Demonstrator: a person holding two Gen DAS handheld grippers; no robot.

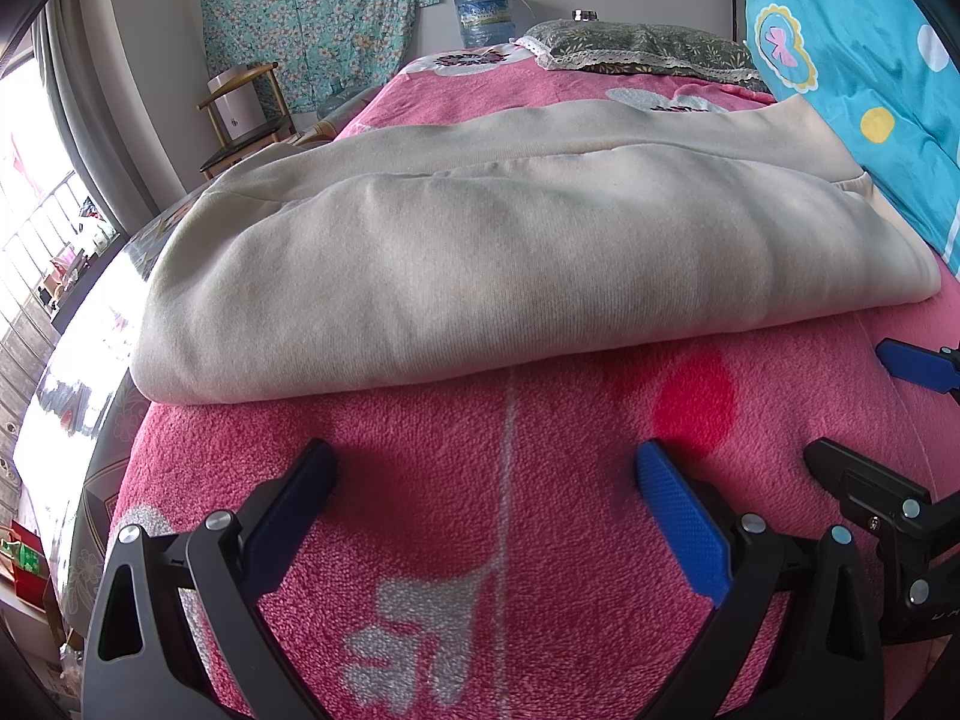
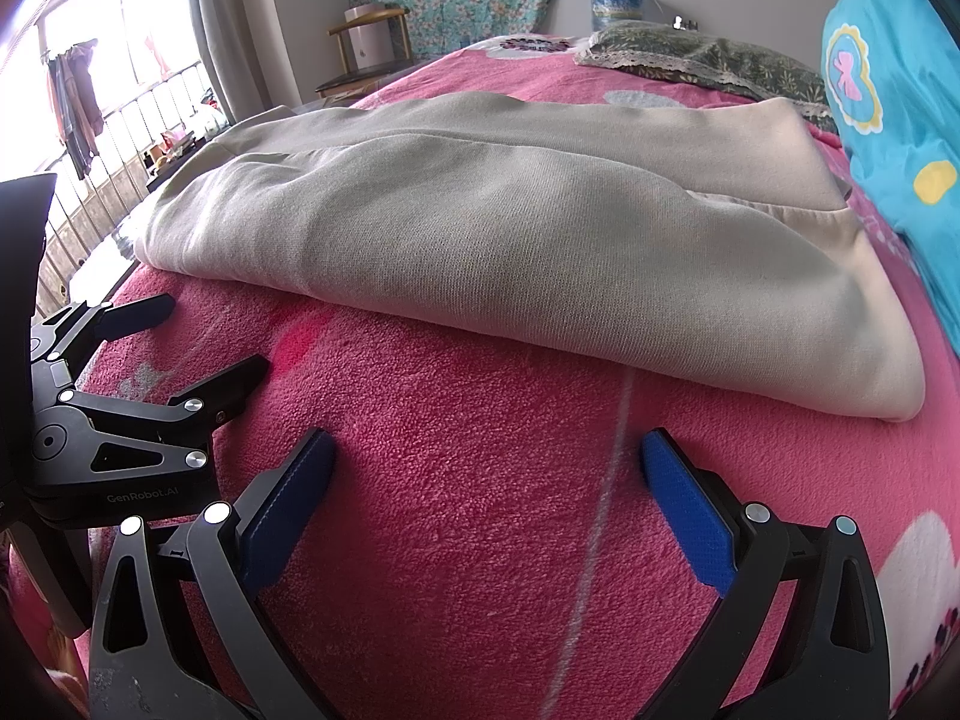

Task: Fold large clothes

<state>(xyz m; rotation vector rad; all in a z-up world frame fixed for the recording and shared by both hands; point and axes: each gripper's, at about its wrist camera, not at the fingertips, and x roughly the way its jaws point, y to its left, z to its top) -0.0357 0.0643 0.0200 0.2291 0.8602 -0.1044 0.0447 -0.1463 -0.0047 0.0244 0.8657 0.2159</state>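
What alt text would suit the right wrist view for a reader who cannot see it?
A folded beige fleece garment lies on a pink fuzzy bed blanket, just beyond the open right gripper, whose blue-padded fingers hold nothing. The left gripper, also open and empty, rests at the left edge; a floral grey pillow lies far behind.

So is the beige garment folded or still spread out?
Folded: the beige garment lies doubled in layers on the pink blanket, neither gripper touching it.

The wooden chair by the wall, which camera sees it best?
The left wrist view shows the wooden chair best: its curved back, an arm, the dark seat and the white box on it are all visible. In the right wrist view the chair sits farther off and smaller, with its lower part hidden behind the bed.
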